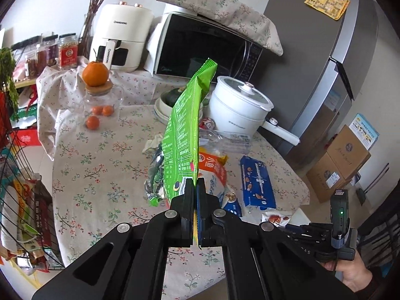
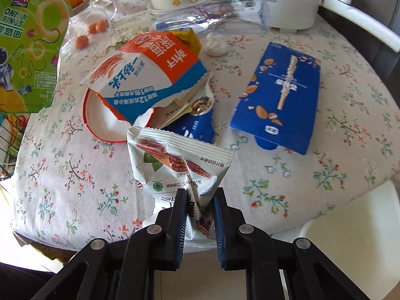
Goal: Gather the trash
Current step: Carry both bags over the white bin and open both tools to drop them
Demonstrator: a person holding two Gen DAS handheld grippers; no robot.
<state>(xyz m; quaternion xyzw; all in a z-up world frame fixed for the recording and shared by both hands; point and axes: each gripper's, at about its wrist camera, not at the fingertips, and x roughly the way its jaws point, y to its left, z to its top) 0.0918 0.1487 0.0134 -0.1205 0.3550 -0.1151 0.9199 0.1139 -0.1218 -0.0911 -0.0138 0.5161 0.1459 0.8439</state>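
the green onion ring bag (image 1: 183, 125) is clamped by its lower edge in the left gripper (image 1: 195, 187), jaws fully closed on the film. its long axis runs up and away from the jaws, over the table (image 1: 100, 165). the white nut packet (image 2: 180, 165) is pinched at its near end in the right gripper (image 2: 200, 200), jaws narrow with the crumpled film pressed between them; the packet extends forward from the jaws, just above the cloth.

both items hang clear in front of their grippers, so the coming move is judged to be a carry to a bin, which no view shows.

remaining trash lies beyond the right gripper: the torn orange and white bag (image 2: 150, 75) straight ahead, the blue box (image 2: 280, 95) ahead and to the right, long axis pointing away, and a clear plastic wrapper (image 2: 212, 17) further back. the right gripper is the nearer to all three.
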